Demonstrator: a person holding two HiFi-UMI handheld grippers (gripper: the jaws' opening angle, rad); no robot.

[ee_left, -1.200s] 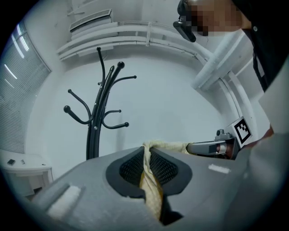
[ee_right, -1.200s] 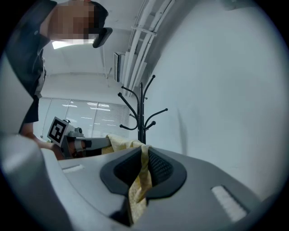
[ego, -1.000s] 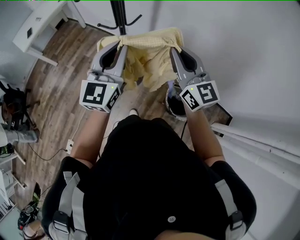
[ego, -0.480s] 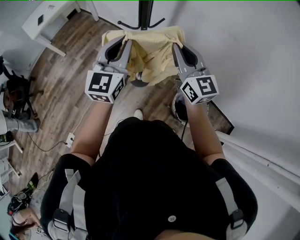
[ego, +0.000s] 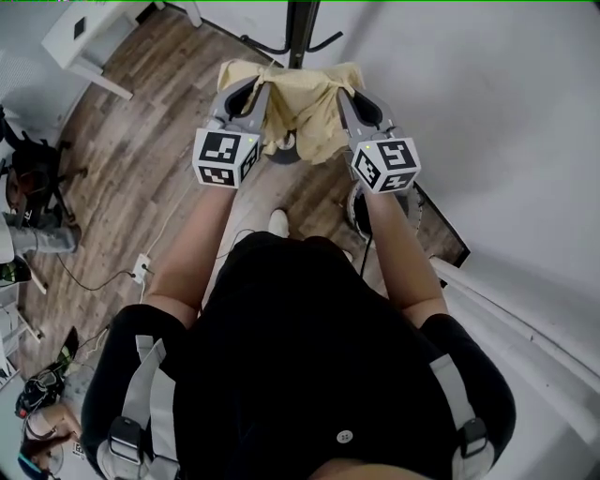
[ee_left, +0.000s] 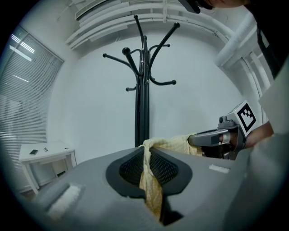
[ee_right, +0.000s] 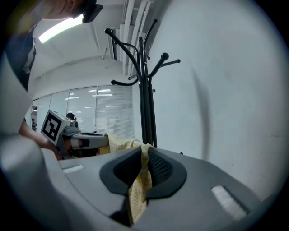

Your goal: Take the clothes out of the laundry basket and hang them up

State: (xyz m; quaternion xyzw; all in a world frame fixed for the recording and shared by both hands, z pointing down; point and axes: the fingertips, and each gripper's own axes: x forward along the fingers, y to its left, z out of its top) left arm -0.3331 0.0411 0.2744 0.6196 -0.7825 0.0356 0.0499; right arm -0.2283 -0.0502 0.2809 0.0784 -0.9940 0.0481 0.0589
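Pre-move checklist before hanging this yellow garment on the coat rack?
1. Grip of left claw on yellow garment: ok, shut on it.
2. Grip of right claw on the garment: ok, shut on it.
3. Garment spread between both claws: ok.
4. coat rack ahead of both claws: ok.
5. Rack hooks bare: ok.
6. Which part of the garment is gripped: cannot tell.

The brown wood floor (ego: 141, 178) holds a black coat stand (ego: 298, 28), a white table (ego: 84, 37), a round basket (ego: 353, 214) and the person's white shoe (ego: 278, 222)
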